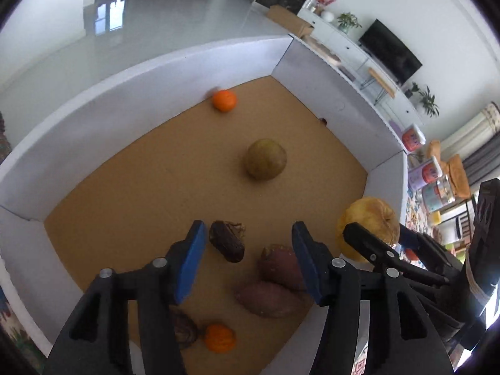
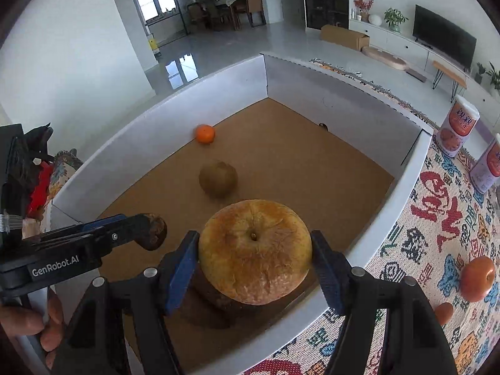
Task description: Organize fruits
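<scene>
Two oranges, one by the far wall [image 1: 224,100] and one at the near edge [image 1: 218,337]; two sweet potatoes [image 1: 282,265] [image 1: 268,300]; one yellow apple [image 2: 254,250]; one brown pear [image 1: 265,159]; one red apple [image 2: 477,278] outside the box; two cans [image 2: 457,128] [image 2: 487,168]

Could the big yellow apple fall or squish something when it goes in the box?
Maybe. The right gripper holds the wrinkled yellow apple only by its sides, so it could slip out. It hangs right over a dark, half-hidden thing in the box, so a drop could bump that. The left gripper is open close beside it, above the sweet potatoes, so the two grippers might knock together.
</scene>
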### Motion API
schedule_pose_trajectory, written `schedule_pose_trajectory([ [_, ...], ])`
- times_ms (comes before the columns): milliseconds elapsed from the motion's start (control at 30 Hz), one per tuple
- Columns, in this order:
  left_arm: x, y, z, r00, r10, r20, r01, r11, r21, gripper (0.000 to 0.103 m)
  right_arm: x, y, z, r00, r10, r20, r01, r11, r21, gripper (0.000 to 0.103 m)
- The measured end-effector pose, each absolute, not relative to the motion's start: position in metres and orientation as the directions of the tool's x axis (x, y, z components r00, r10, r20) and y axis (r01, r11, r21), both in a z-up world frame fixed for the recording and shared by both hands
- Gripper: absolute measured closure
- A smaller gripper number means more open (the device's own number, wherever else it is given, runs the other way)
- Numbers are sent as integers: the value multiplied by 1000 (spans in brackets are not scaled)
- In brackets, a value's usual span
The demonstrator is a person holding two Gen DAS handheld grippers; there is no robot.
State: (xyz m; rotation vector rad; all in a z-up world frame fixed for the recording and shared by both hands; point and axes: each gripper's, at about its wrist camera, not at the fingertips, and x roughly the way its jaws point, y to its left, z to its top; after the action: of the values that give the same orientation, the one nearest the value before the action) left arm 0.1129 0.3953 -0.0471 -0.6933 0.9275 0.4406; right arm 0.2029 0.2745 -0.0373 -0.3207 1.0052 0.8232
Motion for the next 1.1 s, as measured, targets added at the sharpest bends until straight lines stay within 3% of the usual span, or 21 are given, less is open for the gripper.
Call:
schedule_pose_trajectory([
  [167,106,379,-25,568,119,-814,-596,742,-307,27,205,271,-36,338,461,-821,-729,679,81,32],
  [367,100,336,31,675,195,-712,-530,799,-285,14,197,213,36,490,564,-664,-715,696,64,10],
  [500,99,281,61,750,169,-640,-427,862,-272,8,191,153,61,571,548,-611,-695,719,-5,1],
  [633,101,211,64,783,66,-618,-288,920,-266,5,179,79,41,630,457,-628,-652,751,-107,0],
  [767,113,140,25,734,-62,-677,-157,953,-258,4,171,-8,-22,627,314,-713,-582,797,-161,0],
  [900,135,78,-42,631,-153,-761,-71,965,-252,4,160,-107,-79,575,215,-789,-447,890,-83,0],
  [1100,161,28,-94,629,-26,-777,-5,999,-38,4,146,-208,-106,593,120,-796,-203,979,-3,0],
])
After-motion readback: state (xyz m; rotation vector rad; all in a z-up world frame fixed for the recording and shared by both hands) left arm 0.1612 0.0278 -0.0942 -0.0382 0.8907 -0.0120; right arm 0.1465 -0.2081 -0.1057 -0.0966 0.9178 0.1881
